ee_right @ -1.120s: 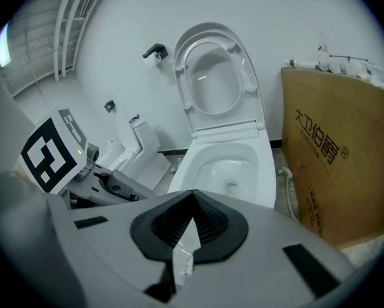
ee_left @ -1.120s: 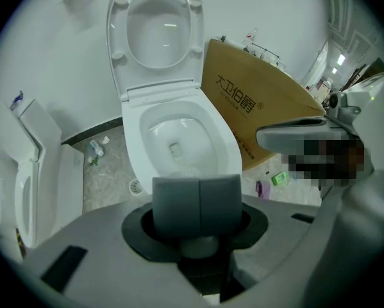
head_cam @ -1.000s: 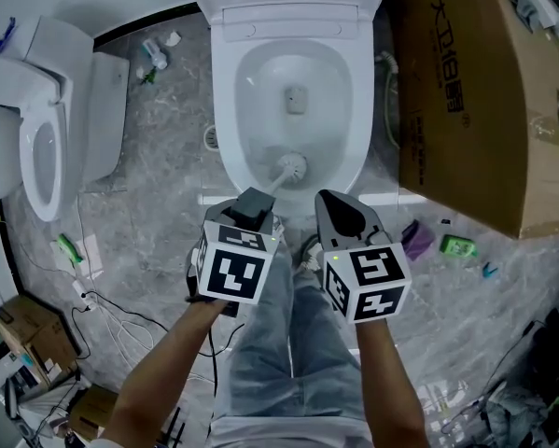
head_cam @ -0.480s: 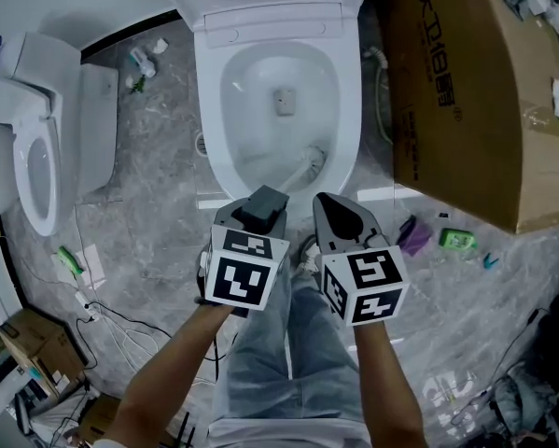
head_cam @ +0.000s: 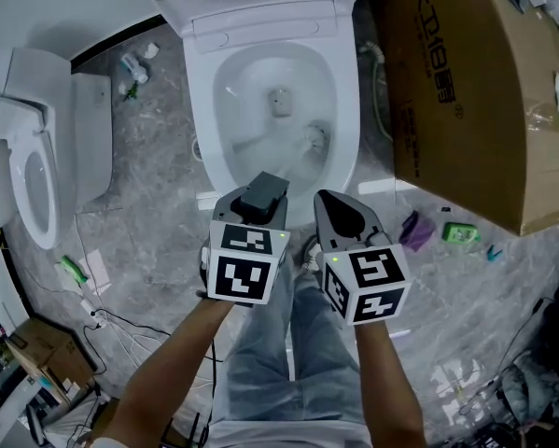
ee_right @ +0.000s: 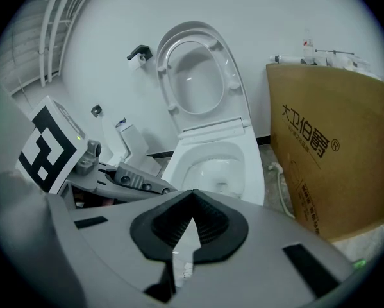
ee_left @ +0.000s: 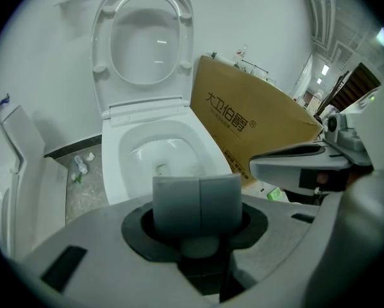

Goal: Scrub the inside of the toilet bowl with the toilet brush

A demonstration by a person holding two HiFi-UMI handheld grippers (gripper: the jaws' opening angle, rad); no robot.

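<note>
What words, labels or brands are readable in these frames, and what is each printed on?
"大卫伯爵" with an ® mark: on the side of the cardboard box.
Smaller print low on the same box: too small to read.
Green packet on the floor: too blurred to read.

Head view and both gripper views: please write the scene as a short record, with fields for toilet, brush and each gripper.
Toilet: white ceramic toilet, lid raised
Brush: white toilet brush with grey handle, head inside the bowl, near its right wall, blurred
Left gripper: shut on the brush handle
Right gripper: shut, empty
Beside toilet: brown cardboard box, at head view's right
</note>
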